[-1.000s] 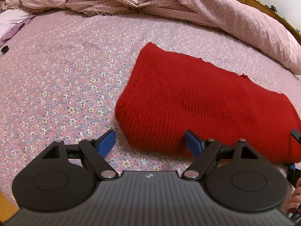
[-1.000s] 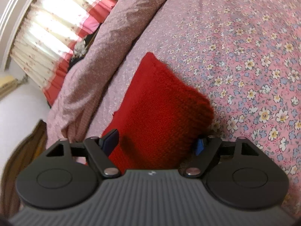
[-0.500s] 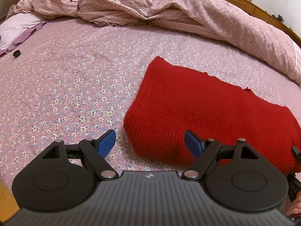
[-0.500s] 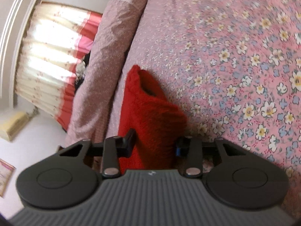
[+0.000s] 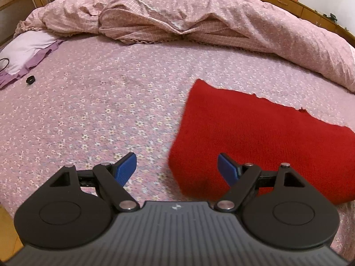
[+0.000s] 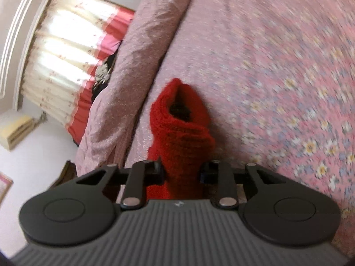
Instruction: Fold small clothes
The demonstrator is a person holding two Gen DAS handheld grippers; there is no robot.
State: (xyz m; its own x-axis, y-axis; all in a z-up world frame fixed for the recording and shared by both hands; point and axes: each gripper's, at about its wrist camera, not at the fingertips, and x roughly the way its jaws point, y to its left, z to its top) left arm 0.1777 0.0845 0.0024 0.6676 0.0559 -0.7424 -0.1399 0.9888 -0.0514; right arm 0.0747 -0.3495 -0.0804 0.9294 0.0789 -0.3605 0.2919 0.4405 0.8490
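The red knitted garment [image 5: 266, 137] lies on the flower-patterned bed [image 5: 99, 115], toward the right side of the left wrist view, just short of the rumpled pink quilt [image 5: 199, 22] heaped along the far edge. It already looks doubled over: its near edge is thick and rounded like a fold, and its outline is a compact slab rather than a spread-out piece of clothing. By that reading at least one fold is done, and what is left seems to be a further fold to bring it down to a smaller packet, then smoothing; no folded pile or other small clothes to fold can be made out, so how much of the whole job remains cannot be told.

The right hand-held gripper [image 6: 180, 173] has just been closing, and the right wrist view shows the red knit bunched between its jaws, which stand narrow with the pads pressed into the wool on both sides. The gathered end rises ahead of the fingers into a rolled tube with a dark hollow at its top, so this end appears lifted off the bed. The background there is blurred.

The left hand-held gripper [image 5: 177, 170] stands wide, its blue pads [image 5: 125, 169] well apart and gripping nothing. It hovers above the near left corner of the garment, one pad over the bedsheet, the other over the red knit, with no contact visible
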